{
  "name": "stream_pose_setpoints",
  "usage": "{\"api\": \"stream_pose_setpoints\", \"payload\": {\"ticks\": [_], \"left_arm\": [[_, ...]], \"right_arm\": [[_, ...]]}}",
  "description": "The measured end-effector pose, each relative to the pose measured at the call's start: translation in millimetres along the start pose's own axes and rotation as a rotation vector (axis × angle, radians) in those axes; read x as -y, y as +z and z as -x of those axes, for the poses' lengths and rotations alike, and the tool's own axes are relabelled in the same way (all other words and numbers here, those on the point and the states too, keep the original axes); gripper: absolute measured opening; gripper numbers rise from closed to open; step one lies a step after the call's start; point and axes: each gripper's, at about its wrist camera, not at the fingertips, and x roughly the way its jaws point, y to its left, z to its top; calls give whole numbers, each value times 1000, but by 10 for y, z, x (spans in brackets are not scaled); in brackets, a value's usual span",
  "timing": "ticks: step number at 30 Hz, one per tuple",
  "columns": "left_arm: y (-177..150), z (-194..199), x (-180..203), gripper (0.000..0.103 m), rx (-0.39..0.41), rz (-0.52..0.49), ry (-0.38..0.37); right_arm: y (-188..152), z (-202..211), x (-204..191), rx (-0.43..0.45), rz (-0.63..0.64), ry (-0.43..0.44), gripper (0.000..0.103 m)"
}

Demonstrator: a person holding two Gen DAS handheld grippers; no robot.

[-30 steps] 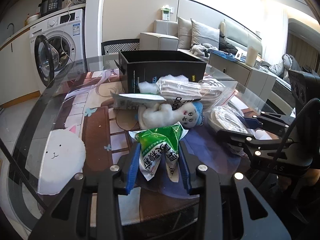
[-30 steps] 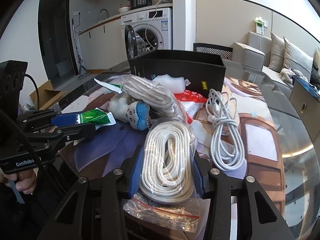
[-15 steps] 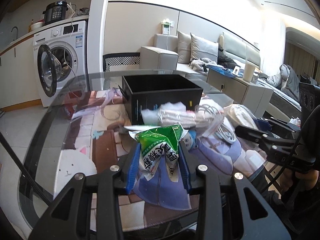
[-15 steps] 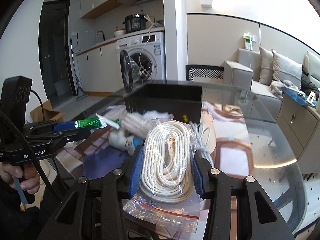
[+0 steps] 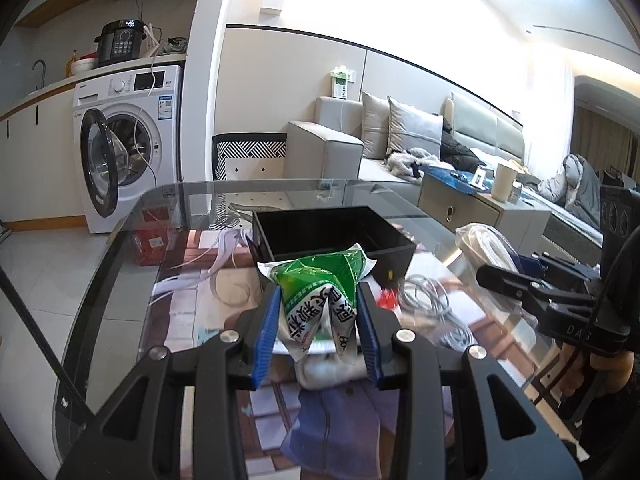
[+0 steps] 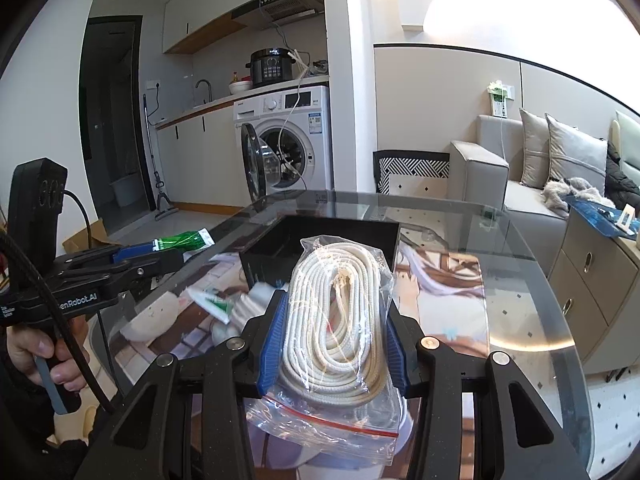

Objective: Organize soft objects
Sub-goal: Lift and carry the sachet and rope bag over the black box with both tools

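My left gripper (image 5: 319, 308) is shut on a green and white plastic packet (image 5: 320, 292), held up above the glass table (image 5: 120, 264). My right gripper (image 6: 335, 320) is shut on a clear zip bag of coiled white rope (image 6: 340, 312), also lifted off the table. An open black box (image 5: 332, 236) stands on the table just beyond both grippers, seen behind the rope in the right wrist view as the black box (image 6: 320, 240). In the right wrist view the left gripper (image 6: 160, 254) shows at the left with its green packet (image 6: 184, 240). Below lie a white cable (image 5: 432, 304) and a white packet (image 6: 212, 302).
A washing machine (image 5: 128, 140) with its door open stands past the table's far left. A grey sofa (image 5: 360, 148) and a cabinet (image 5: 480, 208) lie beyond the far right. A person's hand (image 6: 36, 356) grips the left tool's handle.
Both grippers have risen from the table with their loads. The pile of items and the black box now sit lower in both views, and the box's inside shows.
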Motion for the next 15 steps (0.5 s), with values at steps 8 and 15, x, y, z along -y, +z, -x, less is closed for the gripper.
{"api": "stream_pose_setpoints", "payload": {"ticks": [8,15], "left_arm": [[240,-236,-28,35,13,23,7],[381,-434,-28,35,10,35,13]], "right_arm": [[260,-155,122,8,3,7,44],[454,-348,225,6,-15,35,44]]}}
